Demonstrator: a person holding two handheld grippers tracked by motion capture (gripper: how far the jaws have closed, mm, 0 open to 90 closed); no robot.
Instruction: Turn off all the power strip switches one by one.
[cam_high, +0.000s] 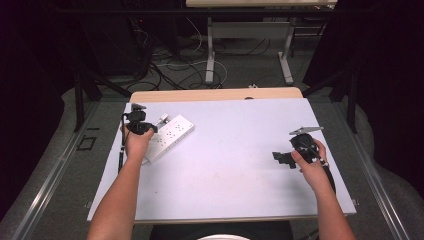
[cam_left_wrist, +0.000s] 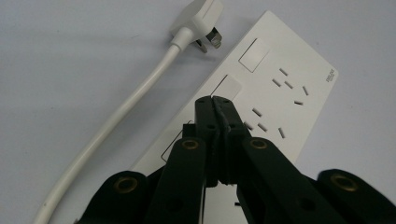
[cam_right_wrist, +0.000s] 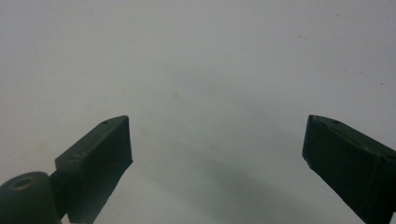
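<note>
The white power strip (cam_high: 167, 136) lies flat near the far left corner of the table (cam_high: 240, 185), its long axis slanting from near-left to far-right in the high view, and everything else is best placed from it. The left gripper (cam_left_wrist: 215, 100) hangs directly over the strip, jaws pressed together with nothing between them, their joined tips poised above one of the square rocker switches (cam_left_wrist: 227, 88) that run down one side of the strip's face; in the left gripper view the socket slots (cam_left_wrist: 280, 105) sit to the right of the tips and a second switch (cam_left_wrist: 254, 54) lies farther along the same row. Whether the tips already touch the switch or hover just above it I cannot tell. Off the strip's far end, just beside its corner, the white plug (cam_left_wrist: 198, 21) lies loose on the table with its pins bared, and its cable (cam_left_wrist: 116, 121) runs back alongside the strip's switch edge. The right gripper (cam_high: 281, 157) is well apart from the strip, over bare table toward the right side, jaws spread wide and holding nothing. The left hand (cam_high: 136, 142) is plainly the nearer one, and the coming move looks to turn on a straight press down from the closed tips onto that switch.
</note>
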